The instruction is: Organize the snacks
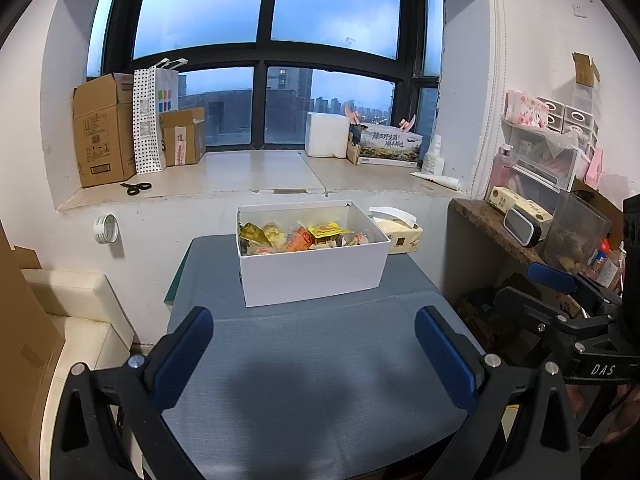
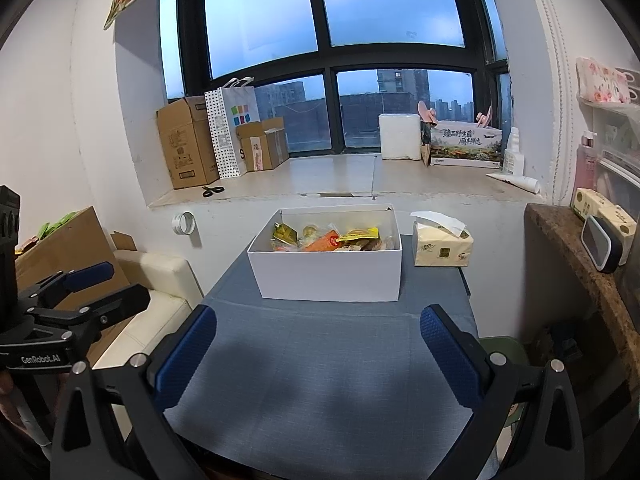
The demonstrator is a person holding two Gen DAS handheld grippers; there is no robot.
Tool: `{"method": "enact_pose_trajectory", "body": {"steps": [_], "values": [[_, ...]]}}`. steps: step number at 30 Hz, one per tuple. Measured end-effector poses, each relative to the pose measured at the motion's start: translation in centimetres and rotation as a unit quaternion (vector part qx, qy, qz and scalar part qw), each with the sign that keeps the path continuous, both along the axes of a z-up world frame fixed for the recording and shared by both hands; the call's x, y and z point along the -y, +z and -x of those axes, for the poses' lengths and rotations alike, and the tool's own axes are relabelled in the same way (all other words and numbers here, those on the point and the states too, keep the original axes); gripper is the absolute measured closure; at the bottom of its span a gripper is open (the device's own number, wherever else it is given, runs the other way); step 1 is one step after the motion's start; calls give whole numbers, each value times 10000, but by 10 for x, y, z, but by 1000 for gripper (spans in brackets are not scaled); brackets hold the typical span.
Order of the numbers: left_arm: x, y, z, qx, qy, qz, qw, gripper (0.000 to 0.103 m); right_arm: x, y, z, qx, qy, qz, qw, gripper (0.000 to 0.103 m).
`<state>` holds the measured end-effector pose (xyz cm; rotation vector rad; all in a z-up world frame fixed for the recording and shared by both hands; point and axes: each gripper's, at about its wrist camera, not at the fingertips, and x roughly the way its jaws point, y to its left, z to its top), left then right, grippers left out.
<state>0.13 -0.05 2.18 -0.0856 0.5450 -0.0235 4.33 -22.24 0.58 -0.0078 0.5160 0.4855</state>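
Note:
A white open box (image 1: 316, 274) (image 2: 328, 276) stands at the far end of the grey-blue table (image 1: 320, 380) (image 2: 320, 380), filled with several wrapped snacks (image 1: 308, 236) (image 2: 332, 238) in yellow, orange and green packets. My left gripper (image 1: 314, 352) hangs open over the near part of the table, nothing between its blue pads. My right gripper (image 2: 318, 350) is open too, also short of the box and holding nothing. Each gripper shows at the edge of the other's view: the right gripper (image 1: 568, 300) and the left gripper (image 2: 80, 292).
A yellow tissue pack (image 1: 400, 232) (image 2: 442, 246) lies right of the box. Behind is a windowsill with cardboard boxes (image 1: 104, 132), scissors (image 1: 136, 188) and a white block (image 1: 326, 134). A cluttered shelf (image 1: 500, 228) stands to the right, a cream cushion (image 1: 80, 320) to the left.

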Motion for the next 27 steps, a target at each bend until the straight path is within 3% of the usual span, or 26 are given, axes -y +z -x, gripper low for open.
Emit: {"method": "enact_pose_trajectory", "body": {"steps": [27], "values": [[-2,-1,2,-4,-14,-19,10000,0,-3,-1,2,-32,8,-4,10000,0]]}}
